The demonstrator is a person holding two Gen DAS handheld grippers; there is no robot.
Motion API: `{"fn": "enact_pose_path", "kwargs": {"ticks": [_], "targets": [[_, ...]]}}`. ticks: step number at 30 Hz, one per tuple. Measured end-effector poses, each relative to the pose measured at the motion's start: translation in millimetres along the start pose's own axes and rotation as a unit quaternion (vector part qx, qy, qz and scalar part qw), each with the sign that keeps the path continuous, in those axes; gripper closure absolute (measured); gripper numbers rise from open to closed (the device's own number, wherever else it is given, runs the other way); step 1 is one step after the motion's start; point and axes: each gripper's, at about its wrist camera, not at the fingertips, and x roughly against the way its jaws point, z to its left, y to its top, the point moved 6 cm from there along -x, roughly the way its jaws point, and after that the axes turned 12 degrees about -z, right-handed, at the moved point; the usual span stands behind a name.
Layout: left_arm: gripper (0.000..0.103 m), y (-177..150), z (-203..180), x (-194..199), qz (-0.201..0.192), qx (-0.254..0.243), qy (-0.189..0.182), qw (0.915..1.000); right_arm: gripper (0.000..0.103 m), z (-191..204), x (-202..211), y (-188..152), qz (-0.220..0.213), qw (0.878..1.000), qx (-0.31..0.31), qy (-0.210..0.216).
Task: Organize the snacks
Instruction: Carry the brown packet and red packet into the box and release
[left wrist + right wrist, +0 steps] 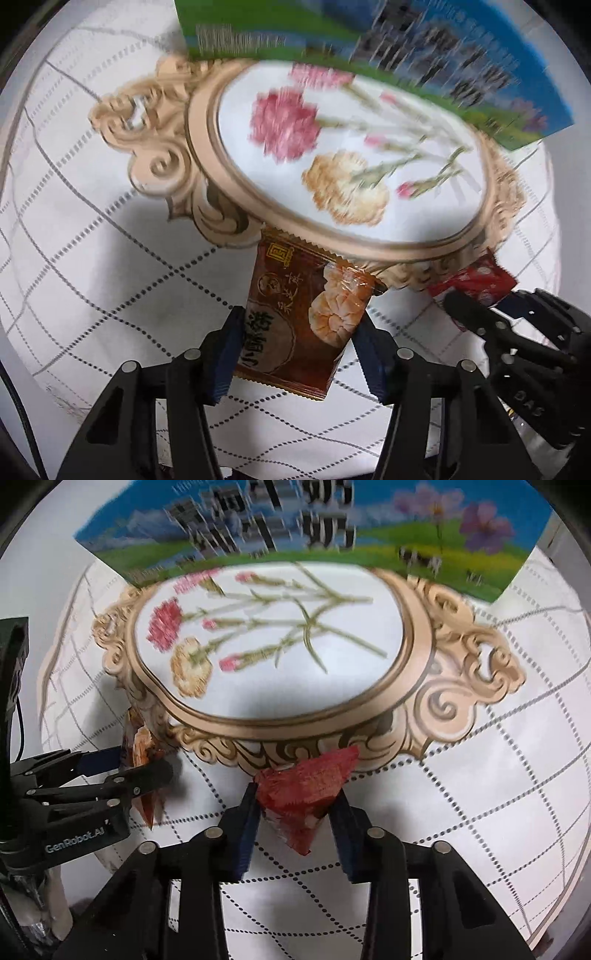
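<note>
Above the gilt-edged oval floral tray (369, 155), you grip a snack in each tool.
Your left gripper (295, 350) clamps a brown pastry packet (295, 317); your right gripper (295, 823) clamps a red crinkled wrapper (306, 786), seen whole only from the right wrist.

Each black plastic two-finger left tool (299, 347) and matching black right tool (295, 821) has angular linkage arms with cut-out slots, round silver pivot pins and ribbed dark blue finger pads (225, 354). White "GenRobot.AI" lettering marks the left one's side; a thin black cable trails beside it.
</note>
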Motion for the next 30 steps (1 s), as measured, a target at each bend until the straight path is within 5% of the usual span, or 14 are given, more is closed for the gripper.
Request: {"fn": "enact_pose_path", "kwargs": {"ticks": [9,15,22,30], "targets": [[0.049,58,-31,89,-0.077,0.006,-0.071,0.9945,0.065,11,74,45,-0.082,0.996,0.005,0.023],[0.049,141,-67,125,-0.105,-0.005,-0.119,0.9873,0.065,0,131,114,-0.153,0.988,0.004,0.033],[0.048,237,-97,96,-0.084,-0.008,-0.116,0.9897,0.065,-40,130,205,-0.176,0.984,0.002,-0.008],[0.048,299,-105,36,-0.042,-0.007,-0.083,0.9956,0.065,-82,76,276,-0.131,0.990,-0.023,-0.047]]}}
